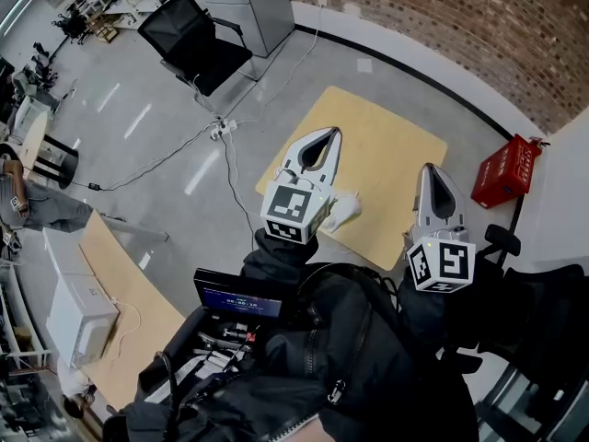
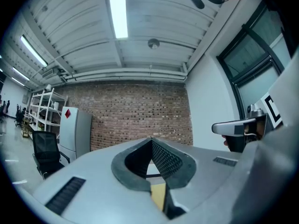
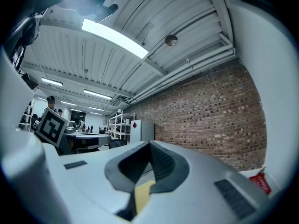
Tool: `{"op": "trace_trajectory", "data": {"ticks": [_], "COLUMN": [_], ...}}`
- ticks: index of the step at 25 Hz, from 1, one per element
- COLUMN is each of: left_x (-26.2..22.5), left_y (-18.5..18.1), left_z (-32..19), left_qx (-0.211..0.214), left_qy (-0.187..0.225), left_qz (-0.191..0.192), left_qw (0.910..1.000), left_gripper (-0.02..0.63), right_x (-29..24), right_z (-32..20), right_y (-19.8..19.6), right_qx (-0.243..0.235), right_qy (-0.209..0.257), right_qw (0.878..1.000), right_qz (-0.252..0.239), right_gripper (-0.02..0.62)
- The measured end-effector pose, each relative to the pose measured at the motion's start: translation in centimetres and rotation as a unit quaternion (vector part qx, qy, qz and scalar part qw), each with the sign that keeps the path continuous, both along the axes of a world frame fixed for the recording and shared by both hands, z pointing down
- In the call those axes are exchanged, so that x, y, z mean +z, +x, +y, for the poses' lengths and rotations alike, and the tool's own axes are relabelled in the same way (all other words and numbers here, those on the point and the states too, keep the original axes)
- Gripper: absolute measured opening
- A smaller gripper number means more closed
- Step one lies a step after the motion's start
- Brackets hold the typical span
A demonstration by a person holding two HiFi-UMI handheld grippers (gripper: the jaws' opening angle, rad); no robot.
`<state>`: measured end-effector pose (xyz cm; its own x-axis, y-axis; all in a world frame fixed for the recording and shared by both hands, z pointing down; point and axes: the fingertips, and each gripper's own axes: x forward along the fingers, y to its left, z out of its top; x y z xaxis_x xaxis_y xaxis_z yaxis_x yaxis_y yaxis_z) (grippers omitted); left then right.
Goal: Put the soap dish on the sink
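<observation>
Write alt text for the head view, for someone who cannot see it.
Seen from above, a person holds the left claw and right claw, both shut and empty, above a yellow square surface and grey floor. A black chair stands upper left; a red box sits at right, near the brick wall.

Head downward, gripper views share brick wall [image 2: 140, 111]

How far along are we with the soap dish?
Done: nothing; no soap dish or sink shows in any view. In hand: nothing; the left gripper and right gripper are both shut and empty, seen over the yellow square floor mat. Left: the whole job.
</observation>
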<state>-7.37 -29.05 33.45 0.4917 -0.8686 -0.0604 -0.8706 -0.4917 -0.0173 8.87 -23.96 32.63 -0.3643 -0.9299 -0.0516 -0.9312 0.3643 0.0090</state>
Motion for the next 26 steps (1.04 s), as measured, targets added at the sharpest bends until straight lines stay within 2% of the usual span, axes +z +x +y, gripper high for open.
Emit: {"op": "trace_trajectory", "data": {"ticks": [8, 26], "left_x": [0.3, 1.9], "left_y": [0.0, 0.5], "left_z": [0.0, -1.4], "left_qx": [-0.002, 0.002], "left_qy": [-0.003, -0.023], "left_qz": [-0.001, -0.015], "left_qw": [1.0000, 0.9996], "left_gripper": [0.002, 0.002], "right_x": [-0.1, 1.1], "right_z": [0.2, -1.1], "right_y": [-0.3, -0.2], "right_qx": [-0.004, -0.012], "right_qy": [0.004, -0.016], "right_qw": [1.000, 1.000], "right_qz": [0.009, -0.014], "right_gripper": [0.003, 0.003]}}
